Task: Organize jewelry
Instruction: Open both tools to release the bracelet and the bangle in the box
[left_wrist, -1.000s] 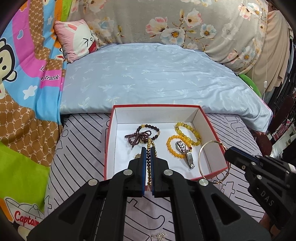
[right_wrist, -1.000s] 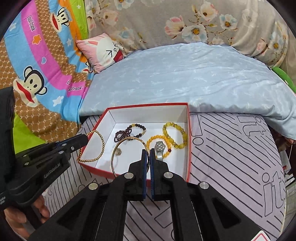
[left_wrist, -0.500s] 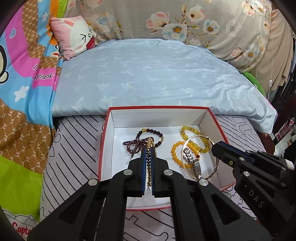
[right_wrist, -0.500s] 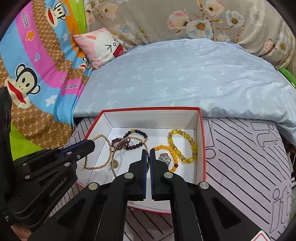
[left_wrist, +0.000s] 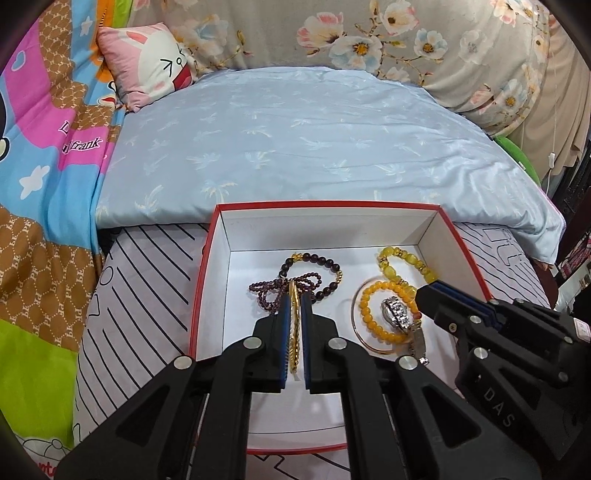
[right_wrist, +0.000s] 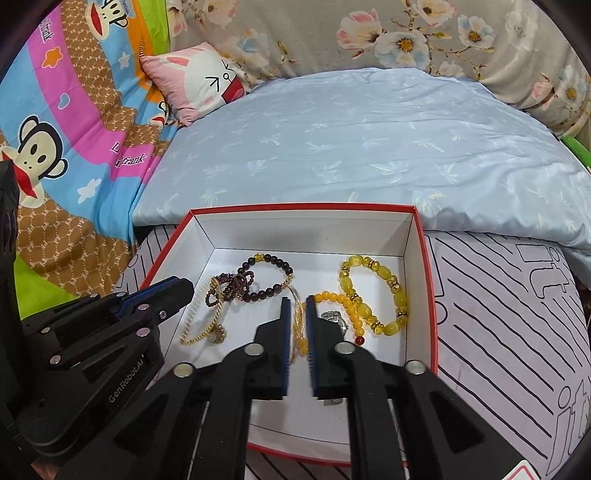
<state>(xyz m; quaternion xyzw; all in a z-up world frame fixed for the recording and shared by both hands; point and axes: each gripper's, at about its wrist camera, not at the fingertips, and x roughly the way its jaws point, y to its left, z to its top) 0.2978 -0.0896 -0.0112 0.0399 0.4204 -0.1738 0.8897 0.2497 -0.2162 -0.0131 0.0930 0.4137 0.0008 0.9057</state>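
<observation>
A red box with a white inside (left_wrist: 325, 204) (right_wrist: 303, 206) sits on the striped sheet. My left gripper (left_wrist: 293, 299) is low over its left half. Its jaws are opening, and a gold chain (left_wrist: 293, 332) (right_wrist: 201, 325) runs loose between the pads and lies on the box floor. My right gripper (right_wrist: 296, 301) is over the middle, its jaws also opening, with a thin gold bangle (right_wrist: 295, 295) (left_wrist: 355, 321) loose in the gap. In the box lie a dark bead bracelet (left_wrist: 314, 258), a purple strand (left_wrist: 266, 291), yellow beads (left_wrist: 402, 262), orange beads (left_wrist: 369, 317) and a silver watch (left_wrist: 397, 314).
A pale blue quilt (left_wrist: 314, 140) lies just behind the box. A pink rabbit pillow (left_wrist: 147, 62) and a monkey-print blanket (right_wrist: 55, 147) are at the left. Floral fabric (left_wrist: 406, 37) runs along the back. The striped sheet (right_wrist: 498, 314) stretches to the right.
Both grippers have moved forward and down into the box. Their jaws have parted, and the chain and the bangle now rest on the box floor.
</observation>
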